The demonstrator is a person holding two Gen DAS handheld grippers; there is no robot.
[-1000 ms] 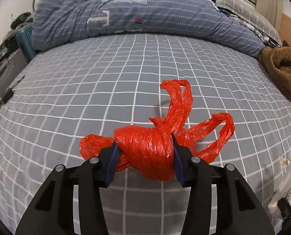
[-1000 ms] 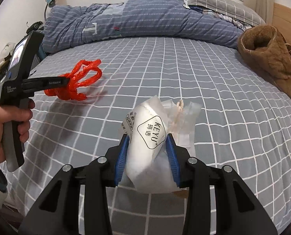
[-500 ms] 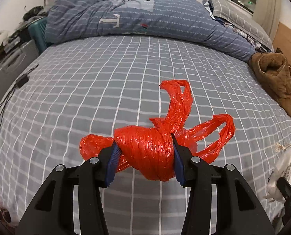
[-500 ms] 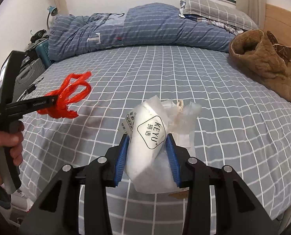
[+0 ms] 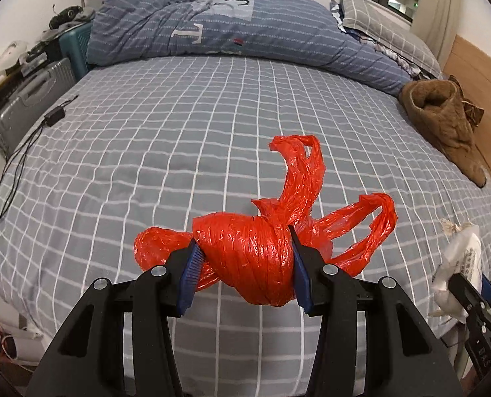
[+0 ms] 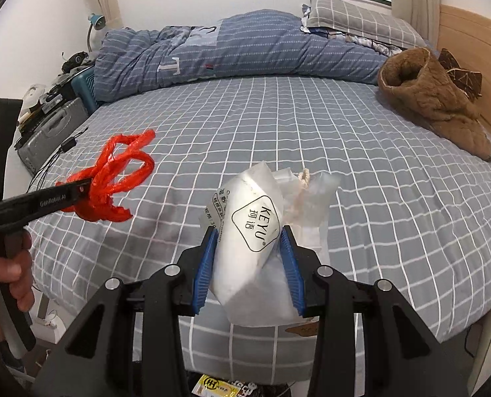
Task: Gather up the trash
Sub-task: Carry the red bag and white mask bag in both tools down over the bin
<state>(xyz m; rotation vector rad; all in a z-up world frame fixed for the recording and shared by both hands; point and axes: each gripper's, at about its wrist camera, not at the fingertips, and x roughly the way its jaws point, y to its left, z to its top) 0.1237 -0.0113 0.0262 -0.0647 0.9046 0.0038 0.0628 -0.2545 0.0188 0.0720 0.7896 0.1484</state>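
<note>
Trash, two pieces, both held clear above the bed (image 5: 166, 125), whose grey sheet carries a white grid. We note the larger piece first: a red plastic bag (image 5: 248, 261), crinkled and wound into a tight knotted bundle, with two twisted handle loops sticking up and to the right and a loose tail on the left. The left gripper (image 5: 244, 258) is clenched on the bundle, blue pads pressing its two sides; in the right wrist view the same bag (image 6: 113, 178) hangs at the tip of that tool, whose handle a hand (image 6: 4, 284) grips. The smaller piece is a white translucent packet (image 6: 248, 248), crumpled, printed with a diamond-shaped label reading KEYU, a bit of knotted cord showing behind it. The right gripper (image 6: 247, 258) is clamped on this packet, pads on either side. Along the bed's far edge we see a blue striped duvet (image 6: 245, 53) in a heap and a brown fleece garment (image 6: 430, 99) at the right.
</note>
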